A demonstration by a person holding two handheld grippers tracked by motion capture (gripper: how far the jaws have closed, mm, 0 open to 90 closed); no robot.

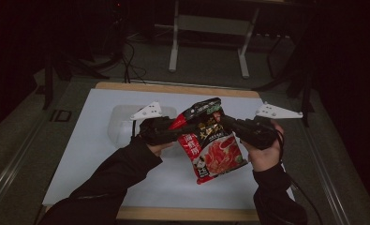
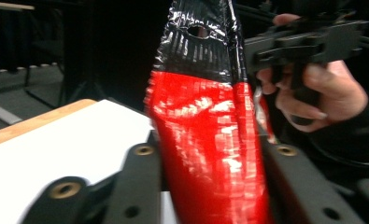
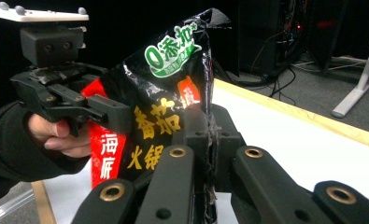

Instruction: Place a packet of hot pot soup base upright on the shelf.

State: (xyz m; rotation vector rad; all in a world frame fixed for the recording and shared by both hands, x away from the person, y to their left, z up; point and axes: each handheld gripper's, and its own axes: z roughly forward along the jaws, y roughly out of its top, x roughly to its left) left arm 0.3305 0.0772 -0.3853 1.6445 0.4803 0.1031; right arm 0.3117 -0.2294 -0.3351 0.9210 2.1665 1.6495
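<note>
Snack bag (image 1: 210,143) hanging above white table (image 1: 93,154); I'm clamping its left edge in my left gripper (image 1: 174,129), pinching its right edge in my right gripper (image 1: 227,123).

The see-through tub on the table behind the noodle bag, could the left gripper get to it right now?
Probably not right away. The left gripper is shut on the noodle bag, which the right gripper also pinches, held up above the table. The clear tub sits close behind the left hand, so it would have to let go first.
</note>
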